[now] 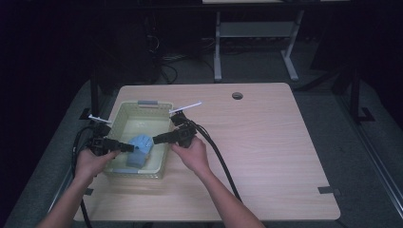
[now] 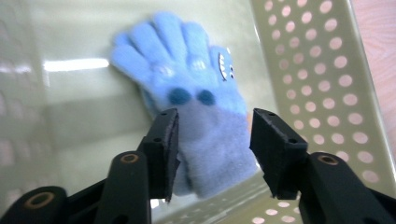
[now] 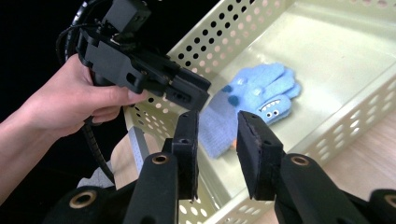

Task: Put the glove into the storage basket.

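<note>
- Left gripper: jaws parted around the fuzzy blue glove, whose cuff they partly hide.
- Right gripper: jaws parted, empty.
- The glove lies flat inside the perforated pale basket on the wooden table.

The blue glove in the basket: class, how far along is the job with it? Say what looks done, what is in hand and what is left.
Done: the blue glove lies flat on the floor of the perforated basket. In hand: the left hand-held gripper has its jaws open on either side of the glove's cuff, and the right hand-held gripper hovers open over the basket's rim. Left: neither has closed on the glove, so gripping and moving it remain.
</note>
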The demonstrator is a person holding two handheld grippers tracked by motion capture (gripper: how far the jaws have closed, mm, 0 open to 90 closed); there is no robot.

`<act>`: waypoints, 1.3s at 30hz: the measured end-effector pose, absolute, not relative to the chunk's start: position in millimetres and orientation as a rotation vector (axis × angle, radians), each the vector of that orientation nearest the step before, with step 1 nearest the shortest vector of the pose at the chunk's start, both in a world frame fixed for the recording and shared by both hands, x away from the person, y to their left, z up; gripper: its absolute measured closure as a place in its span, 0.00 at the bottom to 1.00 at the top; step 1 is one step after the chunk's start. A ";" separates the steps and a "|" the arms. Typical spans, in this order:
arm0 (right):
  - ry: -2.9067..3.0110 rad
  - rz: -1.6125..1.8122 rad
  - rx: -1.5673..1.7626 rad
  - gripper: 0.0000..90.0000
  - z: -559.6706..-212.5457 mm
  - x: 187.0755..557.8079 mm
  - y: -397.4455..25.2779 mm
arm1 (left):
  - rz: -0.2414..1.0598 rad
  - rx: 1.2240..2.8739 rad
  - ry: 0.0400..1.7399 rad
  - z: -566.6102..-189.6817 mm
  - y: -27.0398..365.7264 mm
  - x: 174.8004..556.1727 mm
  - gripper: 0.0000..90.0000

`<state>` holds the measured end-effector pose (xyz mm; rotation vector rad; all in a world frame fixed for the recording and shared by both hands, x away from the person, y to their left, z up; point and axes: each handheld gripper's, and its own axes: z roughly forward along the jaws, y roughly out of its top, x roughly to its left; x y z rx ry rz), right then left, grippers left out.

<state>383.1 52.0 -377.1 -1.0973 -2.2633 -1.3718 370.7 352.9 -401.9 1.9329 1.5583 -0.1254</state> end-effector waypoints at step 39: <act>-2.241 -1.428 -1.131 0.65 -370.6 371.8 2.0 | 0.069 2.094 1.468 -387.9 304.9 378.4 0.65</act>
